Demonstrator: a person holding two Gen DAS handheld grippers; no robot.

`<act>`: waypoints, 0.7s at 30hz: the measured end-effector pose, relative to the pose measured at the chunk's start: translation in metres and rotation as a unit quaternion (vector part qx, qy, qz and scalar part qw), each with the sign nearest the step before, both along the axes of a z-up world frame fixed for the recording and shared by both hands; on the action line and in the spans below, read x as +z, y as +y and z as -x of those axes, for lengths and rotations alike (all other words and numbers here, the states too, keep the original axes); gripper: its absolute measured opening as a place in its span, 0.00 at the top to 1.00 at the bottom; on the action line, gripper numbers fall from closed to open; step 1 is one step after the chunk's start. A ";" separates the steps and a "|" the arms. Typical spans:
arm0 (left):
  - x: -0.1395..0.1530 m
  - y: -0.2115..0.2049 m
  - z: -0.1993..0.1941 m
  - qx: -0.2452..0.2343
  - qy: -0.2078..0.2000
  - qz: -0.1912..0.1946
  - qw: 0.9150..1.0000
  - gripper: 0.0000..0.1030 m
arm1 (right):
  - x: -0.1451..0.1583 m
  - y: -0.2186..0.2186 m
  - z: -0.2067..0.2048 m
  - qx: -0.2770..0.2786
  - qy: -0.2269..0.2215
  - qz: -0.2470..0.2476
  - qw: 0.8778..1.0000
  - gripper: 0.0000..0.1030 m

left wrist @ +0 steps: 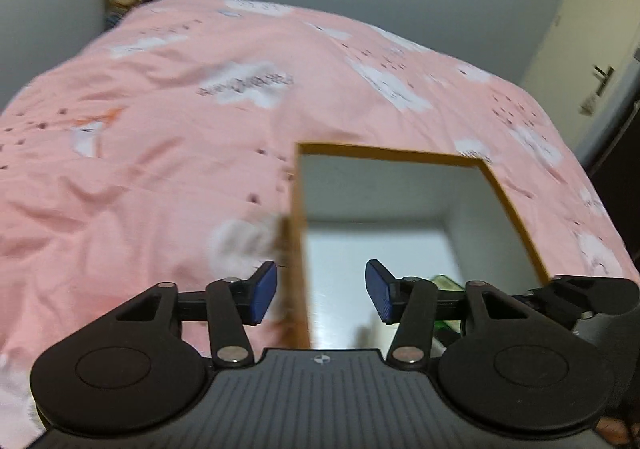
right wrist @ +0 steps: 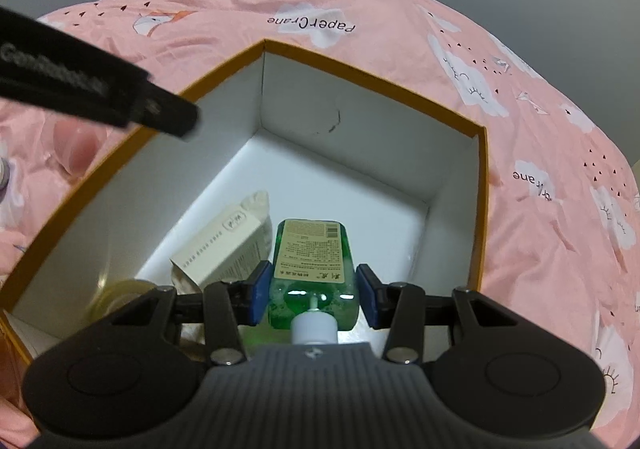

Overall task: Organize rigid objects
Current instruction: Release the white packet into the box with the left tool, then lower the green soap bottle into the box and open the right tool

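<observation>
Currently the right gripper [right wrist: 313,294] clamped the green pump bottle [right wrist: 312,269] low inside the orange-rimmed box [right wrist: 486,185], beside a cream carton [right wrist: 224,249]. Left gripper [left wrist: 321,291] gaped empty, apparently above the rim. Next: release the bottle, withdraw.

green bottle [right wrist: 312,269], orange-rimmed box [right wrist: 376,75], seemingly cloud-print pink sheet [right wrist: 540,153]

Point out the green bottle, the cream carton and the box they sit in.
green bottle [right wrist: 310,249]: right wrist view, on its paper label.
cream carton [right wrist: 218,249]: right wrist view, on its broad upper face.
box [right wrist: 304,105]: right wrist view, on the bare white inner wall at the back.
</observation>
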State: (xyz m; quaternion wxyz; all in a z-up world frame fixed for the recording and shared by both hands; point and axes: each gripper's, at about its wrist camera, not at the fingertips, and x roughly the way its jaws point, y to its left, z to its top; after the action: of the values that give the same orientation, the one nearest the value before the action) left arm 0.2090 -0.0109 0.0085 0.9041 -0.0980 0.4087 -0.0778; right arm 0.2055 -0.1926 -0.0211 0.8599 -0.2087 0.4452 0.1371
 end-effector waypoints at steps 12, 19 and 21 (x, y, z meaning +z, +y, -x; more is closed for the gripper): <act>-0.027 0.043 0.003 -0.006 0.055 0.103 0.993 0.62 | -0.008 0.026 -0.011 0.007 0.030 -0.025 0.999 0.56; -0.034 0.035 0.006 -0.009 0.059 0.106 0.993 0.66 | -0.012 0.032 -0.020 -0.010 0.026 -0.014 1.000 0.56; -0.035 0.033 0.007 -0.011 0.060 0.106 0.993 0.68 | -0.017 0.028 -0.025 -0.028 0.031 -0.003 0.999 0.56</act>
State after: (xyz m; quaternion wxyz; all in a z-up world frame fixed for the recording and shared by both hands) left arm 0.2021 0.0216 -0.0268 0.8617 -0.1928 0.4526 -0.1246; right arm 0.2303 -0.1648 -0.0379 0.8498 -0.1888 0.4769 0.1210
